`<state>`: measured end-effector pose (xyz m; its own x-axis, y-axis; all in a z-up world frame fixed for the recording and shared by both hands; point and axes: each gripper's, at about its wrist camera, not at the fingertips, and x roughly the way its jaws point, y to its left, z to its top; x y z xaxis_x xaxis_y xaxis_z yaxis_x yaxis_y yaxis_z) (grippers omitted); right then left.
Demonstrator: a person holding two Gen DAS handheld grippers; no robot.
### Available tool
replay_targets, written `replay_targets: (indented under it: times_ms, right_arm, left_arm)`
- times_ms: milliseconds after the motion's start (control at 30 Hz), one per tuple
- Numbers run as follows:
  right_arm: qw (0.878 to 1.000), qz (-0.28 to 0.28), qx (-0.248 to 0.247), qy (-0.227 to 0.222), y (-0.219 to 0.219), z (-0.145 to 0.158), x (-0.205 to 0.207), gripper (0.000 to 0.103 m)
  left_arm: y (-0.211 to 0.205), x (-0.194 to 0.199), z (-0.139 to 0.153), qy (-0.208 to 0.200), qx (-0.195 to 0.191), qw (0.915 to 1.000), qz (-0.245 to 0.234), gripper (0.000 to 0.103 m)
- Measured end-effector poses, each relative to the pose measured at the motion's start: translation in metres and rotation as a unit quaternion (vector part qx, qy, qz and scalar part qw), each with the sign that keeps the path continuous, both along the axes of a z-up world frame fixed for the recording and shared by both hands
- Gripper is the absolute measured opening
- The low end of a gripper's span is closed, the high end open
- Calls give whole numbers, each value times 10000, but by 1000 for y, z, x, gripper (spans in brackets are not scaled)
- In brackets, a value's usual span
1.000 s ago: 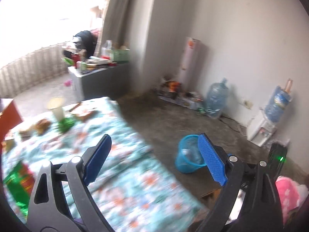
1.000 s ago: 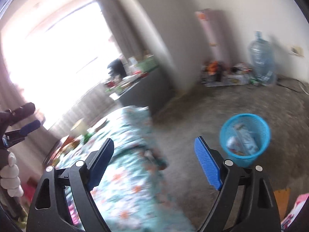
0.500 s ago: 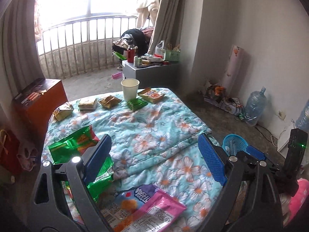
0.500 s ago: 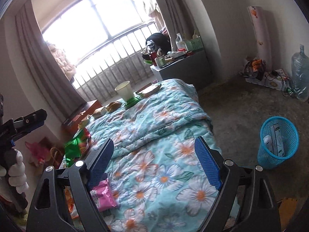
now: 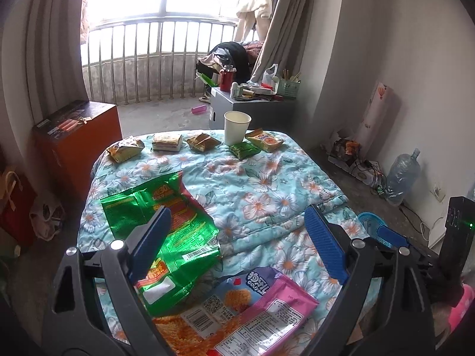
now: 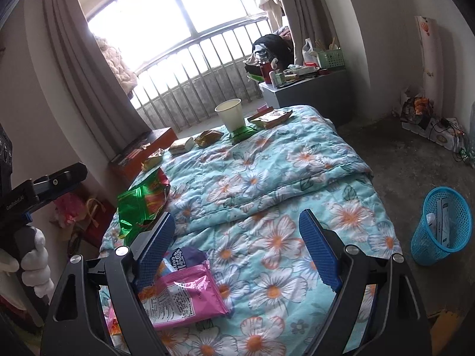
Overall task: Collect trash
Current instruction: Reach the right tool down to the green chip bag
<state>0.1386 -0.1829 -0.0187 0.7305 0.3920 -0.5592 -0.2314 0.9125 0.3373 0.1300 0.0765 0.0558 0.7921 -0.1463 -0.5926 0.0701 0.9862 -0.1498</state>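
Note:
A floral quilt [image 5: 267, 184] [image 6: 267, 160] covers the table. On its near left lie a green foil snack bag [image 5: 166, 219] [image 6: 142, 204] and a pink snack bag [image 5: 252, 305] [image 6: 184, 296]. At the far edge stand a white paper cup [image 5: 236, 127] [image 6: 229, 114] and several small wrappers [image 5: 124, 148] [image 6: 209, 137]. My left gripper [image 5: 237, 243] hangs open over both bags, holding nothing. My right gripper [image 6: 237, 252] is open above the quilt, the pink bag under its left finger. A blue mesh bin [image 6: 441, 225] [image 5: 368, 222] holding trash stands on the floor at right.
An orange-brown box [image 5: 74, 145] stands left of the table, a grey cabinet [image 5: 252, 109] [image 6: 311, 92] with clutter behind it. A water jug [image 5: 400, 178] and floor clutter [image 6: 427, 118] line the right wall. A gloved hand [image 6: 32, 261] holds the other gripper at left.
Both views have swung left from the floor and bin onto the table. The snack bags now lie beneath both open grippers, and the bin has shifted to the right edge.

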Motion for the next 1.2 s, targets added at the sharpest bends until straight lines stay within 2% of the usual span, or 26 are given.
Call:
replay_targets:
  times_ms: [500, 800, 967, 1100, 1200]
  right_arm:
    - [9990, 433, -132, 33, 64, 4, -6, 83]
    - [9982, 519, -238, -180, 87, 11, -11, 85]
    - [9991, 387, 27, -186, 60, 15, -10, 85]
    - [9990, 94, 411, 169, 13, 9, -1, 85]
    - [9967, 75, 678, 450, -11, -2, 2, 85]
  left_arm:
    - [50, -21, -16, -98, -357, 9992, 160, 87]
    - [76, -32, -20, -159, -514, 9980, 329, 87]
    - [85, -37, -18, -226, -503, 9977, 405, 87]
    - [91, -48, -11, -379, -445, 9972, 468, 87]
    - [97, -56, -14, -400, -372, 9970, 555, 87]
